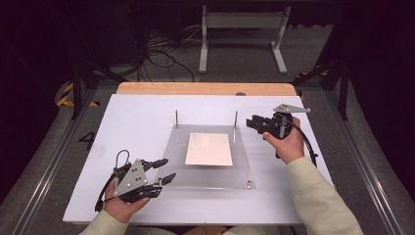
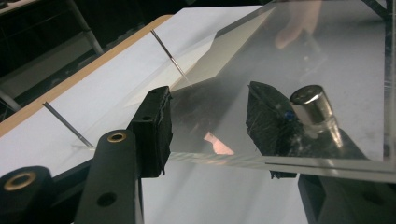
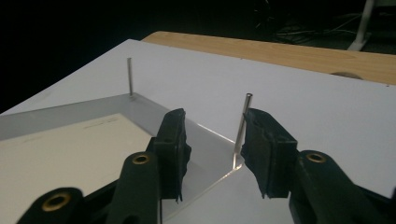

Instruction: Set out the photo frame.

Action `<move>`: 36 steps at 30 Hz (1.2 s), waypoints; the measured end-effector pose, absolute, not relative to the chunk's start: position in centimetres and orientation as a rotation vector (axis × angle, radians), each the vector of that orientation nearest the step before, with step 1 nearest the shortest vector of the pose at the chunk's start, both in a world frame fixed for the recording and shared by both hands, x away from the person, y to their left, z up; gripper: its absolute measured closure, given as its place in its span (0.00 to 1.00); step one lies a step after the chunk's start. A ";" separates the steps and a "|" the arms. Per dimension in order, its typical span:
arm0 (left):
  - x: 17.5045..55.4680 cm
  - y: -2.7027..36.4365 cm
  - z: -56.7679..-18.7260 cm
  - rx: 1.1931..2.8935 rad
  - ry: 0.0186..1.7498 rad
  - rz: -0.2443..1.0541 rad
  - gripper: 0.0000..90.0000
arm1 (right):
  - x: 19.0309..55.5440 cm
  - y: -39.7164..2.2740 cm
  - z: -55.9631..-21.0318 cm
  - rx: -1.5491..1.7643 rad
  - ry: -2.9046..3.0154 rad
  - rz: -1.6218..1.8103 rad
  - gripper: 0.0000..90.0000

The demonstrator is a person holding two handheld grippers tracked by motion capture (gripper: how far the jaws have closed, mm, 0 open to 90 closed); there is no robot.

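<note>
Bench point(image 1: 147, 112): white top with a wooden strip along the far edge.

Clear plate point(image 1: 244, 166): transparent sheet lying flat at mid-bench. Two thin metal pins stand at its far corners, the far-left pin point(image 1: 176, 118) and the far-right pin point(image 1: 236, 119). A short metal stud point(image 1: 249, 184) sits at its near-right corner.

Cream sheet point(image 1: 209, 149): rectangular, lying at the plate's centre, well apart from both grippers. Whether it rests on top of or beneath the clear plate cannot be told.

Left gripper point(image 1: 166, 171): held in the left hand point(image 1: 122, 205) at the near-left of the bench, jaws parted and empty, tips pointing right at the plate's near-left edge. In the left gripper view point(image 2: 205, 126) the plate's near edge crosses between the spread jaws; one jaw is seen through the clear material, next to the metal stud point(image 2: 312, 105). Contact with the plate cannot be told.

Right gripper point(image 1: 255, 122): held in the right hand point(image 1: 286, 142) at the far-right of the bench, jaws parted and empty, tips pointing left, just beside the far-right pin. In the right gripper view point(image 3: 215, 140) that pin point(image 3: 243, 123) stands between the jaws, close against the right one; the plate's corner lies below the gap.
</note>
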State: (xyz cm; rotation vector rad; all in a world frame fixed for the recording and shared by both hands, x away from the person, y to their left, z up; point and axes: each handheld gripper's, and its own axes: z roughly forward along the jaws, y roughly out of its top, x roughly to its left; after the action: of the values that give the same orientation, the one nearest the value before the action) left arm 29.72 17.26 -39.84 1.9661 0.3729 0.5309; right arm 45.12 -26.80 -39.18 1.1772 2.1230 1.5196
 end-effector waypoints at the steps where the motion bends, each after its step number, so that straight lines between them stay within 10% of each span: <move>1: 29.7 17.3 -39.8 1.966 0.373 0.531 0.55 | 45.1 -26.8 -39.2 1.177 2.123 1.520 0.64; 36: 30.1 17.3 -39.4 1.969 0.401 0.491 0.52 | 31.1 -29.3 -36.8 0.811 2.217 1.687 0.30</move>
State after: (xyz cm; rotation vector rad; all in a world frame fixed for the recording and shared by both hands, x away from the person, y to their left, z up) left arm 30.07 17.34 -39.40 1.9694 0.4011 0.4915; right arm 31.08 -29.25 -36.75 0.8106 2.2167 1.6869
